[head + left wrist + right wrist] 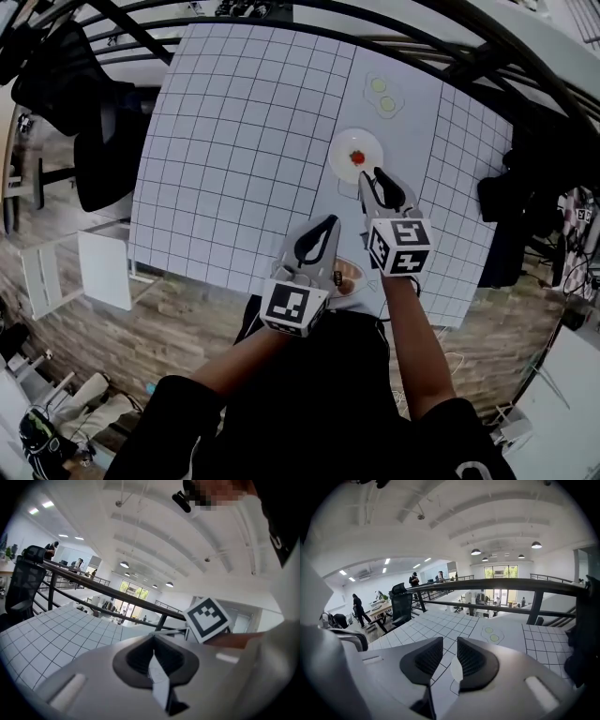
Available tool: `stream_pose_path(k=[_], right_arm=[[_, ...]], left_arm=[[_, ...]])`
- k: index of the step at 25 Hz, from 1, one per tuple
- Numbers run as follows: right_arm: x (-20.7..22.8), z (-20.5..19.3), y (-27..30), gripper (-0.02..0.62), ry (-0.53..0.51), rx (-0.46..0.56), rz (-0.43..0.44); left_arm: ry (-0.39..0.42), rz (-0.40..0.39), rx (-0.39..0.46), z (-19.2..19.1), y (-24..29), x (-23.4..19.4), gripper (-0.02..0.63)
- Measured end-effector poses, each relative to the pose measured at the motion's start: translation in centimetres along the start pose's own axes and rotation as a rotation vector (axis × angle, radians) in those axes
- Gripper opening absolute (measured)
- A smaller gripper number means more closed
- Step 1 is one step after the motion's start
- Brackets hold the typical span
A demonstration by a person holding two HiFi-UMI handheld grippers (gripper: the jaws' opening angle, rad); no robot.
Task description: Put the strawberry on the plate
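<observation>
A red strawberry (356,157) lies on a small white plate (367,142) on the right part of the gridded table mat. My right gripper (371,176) hovers just on the near side of the plate, its jaws parted by a narrow gap with nothing between them. In the right gripper view the right gripper (450,645) shows a sliver of the plate (456,668) through that gap; the strawberry is hidden there. My left gripper (328,222) is nearer to me and to the left, shut and empty. In its own view the left gripper (153,641) has its pads together.
A small brownish bowl (349,277) sits near the table's front edge below the grippers. Two yellow-green discs (382,95) lie beyond the plate. Black office chairs (103,141) stand left of the table, a dark railing (497,588) runs behind it, and a dark chair (506,197) stands to the right.
</observation>
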State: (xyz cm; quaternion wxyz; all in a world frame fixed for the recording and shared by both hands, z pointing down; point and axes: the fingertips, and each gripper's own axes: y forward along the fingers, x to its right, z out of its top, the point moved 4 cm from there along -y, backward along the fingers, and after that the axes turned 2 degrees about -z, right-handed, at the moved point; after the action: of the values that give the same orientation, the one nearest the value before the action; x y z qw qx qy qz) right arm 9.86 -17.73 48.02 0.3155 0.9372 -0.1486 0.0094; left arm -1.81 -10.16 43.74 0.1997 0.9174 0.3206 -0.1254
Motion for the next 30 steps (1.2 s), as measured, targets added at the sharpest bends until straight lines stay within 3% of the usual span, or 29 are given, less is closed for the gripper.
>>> stream_pose_path(k=[9,19,27,30], right_arm=[[-3.5,1.3,-4.7,0.002,0.015,0.076,-0.033],[-6.1,1.5,-10.1,0.0,0.088,0.204,-0.112],[-7.9,3.5,-17.4,0.0,-0.011,0.371,-0.096],[-7.7,3.8,-20.9,0.0,0.012,0.442,-0.098]], left_arm=[[0.036,-0.079,0.019,1.5,-1.2,0.0,0.009],[0.066,-0.185,0.037,2.3,-1.2,0.8,0.009],[0.094,-0.132,0.098,4.0,-4.5,3.6,0.009],[0.118,-0.106,0.116,4.3,-6.0,5.7,0.009]])
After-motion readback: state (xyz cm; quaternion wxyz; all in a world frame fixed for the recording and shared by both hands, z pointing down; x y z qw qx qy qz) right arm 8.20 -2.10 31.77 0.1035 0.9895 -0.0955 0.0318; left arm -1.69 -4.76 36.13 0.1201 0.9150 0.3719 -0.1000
